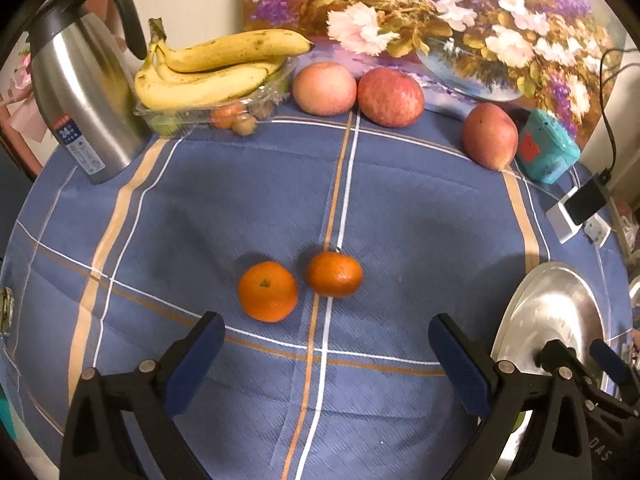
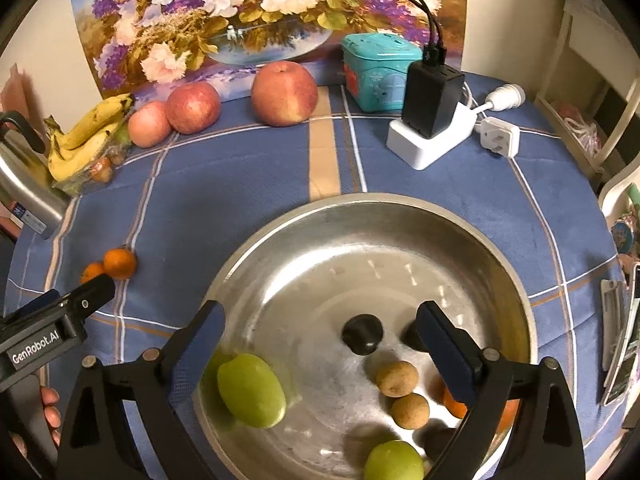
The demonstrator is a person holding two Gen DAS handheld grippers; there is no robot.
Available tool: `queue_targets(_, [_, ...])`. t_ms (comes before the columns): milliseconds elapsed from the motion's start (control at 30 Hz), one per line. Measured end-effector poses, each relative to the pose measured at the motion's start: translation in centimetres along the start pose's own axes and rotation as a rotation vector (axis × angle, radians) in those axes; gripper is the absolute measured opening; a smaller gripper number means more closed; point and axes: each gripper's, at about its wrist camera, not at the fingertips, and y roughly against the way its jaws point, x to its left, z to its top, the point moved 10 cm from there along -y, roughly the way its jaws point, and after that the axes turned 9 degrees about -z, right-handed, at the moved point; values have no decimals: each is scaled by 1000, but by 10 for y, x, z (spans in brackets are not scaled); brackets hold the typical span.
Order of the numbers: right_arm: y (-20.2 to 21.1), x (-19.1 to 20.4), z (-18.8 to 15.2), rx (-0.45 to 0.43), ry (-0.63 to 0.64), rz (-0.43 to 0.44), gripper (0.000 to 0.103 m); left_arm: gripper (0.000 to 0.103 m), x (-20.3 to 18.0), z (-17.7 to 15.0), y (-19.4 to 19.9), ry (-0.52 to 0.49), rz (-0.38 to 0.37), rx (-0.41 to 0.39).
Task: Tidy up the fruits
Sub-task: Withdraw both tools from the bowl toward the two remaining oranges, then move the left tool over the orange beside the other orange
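Right now your right gripper [image 2: 320,332] hangs over the steel basin [image 2: 500,248], jaws spread wide, nothing between the pads. A green fruit [image 2: 252,390] sits just inside the basin's left wall by the left finger; it looks slightly blurred. A second green fruit [image 2: 394,462] is cut off at the bottom edge. Your right finger [image 2: 444,352] covers most of an orange fruit [image 2: 456,402] and part of a dark one [image 2: 410,336]; I can't tell what either is. Clear in the basin: one dark round fruit [image 2: 362,334] and two small tan ones [image 2: 397,379], [image 2: 410,411].

Your left gripper [image 1: 326,344] is also released, jaws wide, above bare blue plaid tablecloth [image 1: 400,208]. Two mandarins [image 1: 268,291], [image 1: 335,274] lie side by side just ahead of its fingertips, not touched. From the right wrist view one mandarin is half hidden behind the left gripper.

At the back edge are three apples [image 1: 324,88], [image 1: 391,97], [image 1: 490,136] in a loose row and bananas [image 1: 216,68] on a clear plastic tray [image 1: 200,114] with small fruit under them, hard to make out. A steel kettle [image 1: 76,92] stands left of the tray. A teal box [image 2: 376,70], charger on a white power block [image 2: 430,120] and a loose plug [image 2: 502,136] are back right. A flower painting [image 2: 248,8] leans behind them all.
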Motion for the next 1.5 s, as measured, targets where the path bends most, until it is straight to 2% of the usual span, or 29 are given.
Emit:
queue_targets(200, [7,13,7,-42,5,24,96,103,27,10,5,69,-36,-19])
queue_targets(333, [15,23,13,-74,-6,56,96,103,54,20,11,129,-49,-62])
queue_targets(533, [30,42,25,-135,7,83,96,103,81,26,14,154,-33,-80])
queue_targets(667, [37,60,30,-158,15,110,96,103,89,29,13,152,-60,-75])
queue_targets(933, [33,112,34,-142,95,125,96,103,100,32,13,174,-106,-68])
queue_targets(1000, [30,126,35,-132,112,132,93,103,105,32,12,186,-108,-62])
queue_targets(1067, [28,139,35,-125,135,136,85,102,111,32,10,200,-107,-58])
queue_targets(1233, [17,167,39,-107,182,147,82,101,122,32,4,230,-101,-44])
queue_targets(1333, [8,178,37,-82,203,148,74,101,126,30,-1,265,-125,-30])
queue_targets(1500, [-9,187,33,-52,218,149,72,98,129,26,-13,303,-139,2])
